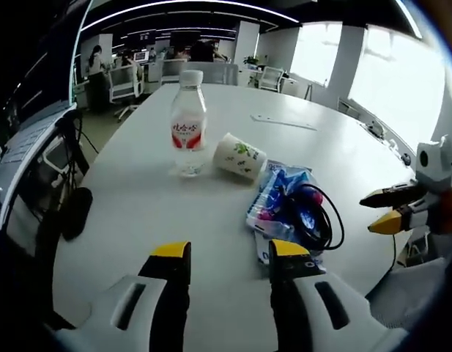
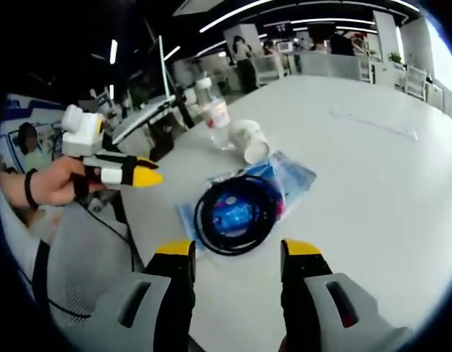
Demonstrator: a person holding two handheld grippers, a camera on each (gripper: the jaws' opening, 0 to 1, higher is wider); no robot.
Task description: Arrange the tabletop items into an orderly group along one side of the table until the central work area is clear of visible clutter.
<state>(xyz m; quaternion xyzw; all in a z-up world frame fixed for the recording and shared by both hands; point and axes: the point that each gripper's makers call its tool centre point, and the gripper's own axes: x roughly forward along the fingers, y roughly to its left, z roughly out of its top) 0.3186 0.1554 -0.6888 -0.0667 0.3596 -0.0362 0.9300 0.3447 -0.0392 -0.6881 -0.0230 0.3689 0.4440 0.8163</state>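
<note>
Yellow-tipped fingers of the left gripper [image 1: 229, 257] rise at six o'clock in the left gripper view, spread apart with nothing between them, hovering over the white desk [image 1: 138, 220]. Just beyond its right finger, toward two o'clock, lies a blue plastic packet [image 1: 280, 198] with a black coiled cable [image 1: 321, 220] resting on top of it. Further out at twelve o'clock a paper cup [image 1: 239, 155] lies tipped on its side, just beside an upright water bottle [image 1: 188, 125] with a red label. In the right gripper view the right gripper [image 2: 239, 249] also stands open and empty, its fingers framing the cable coil [image 2: 236, 213] on the packet [image 2: 291, 176] at twelve o'clock, with the cup [image 2: 253, 141] and bottle [image 2: 217, 114] beyond at eleven o'clock. The left gripper shows there at nine o'clock [image 2: 141, 176], held in a person's hand [image 2: 53, 180]. All four things sit near the desk's middle, so the tidying looks barely begun. The cable will likely be light and floppy, best pinched across several loops so it does not unwind; the packet seems soft and slippery, better taken at an edge. The cup is light and crushable, so a gentle grip on its rim or wall suits; the bottle is stiff and probably heaviest, best held at its waist.
</note>
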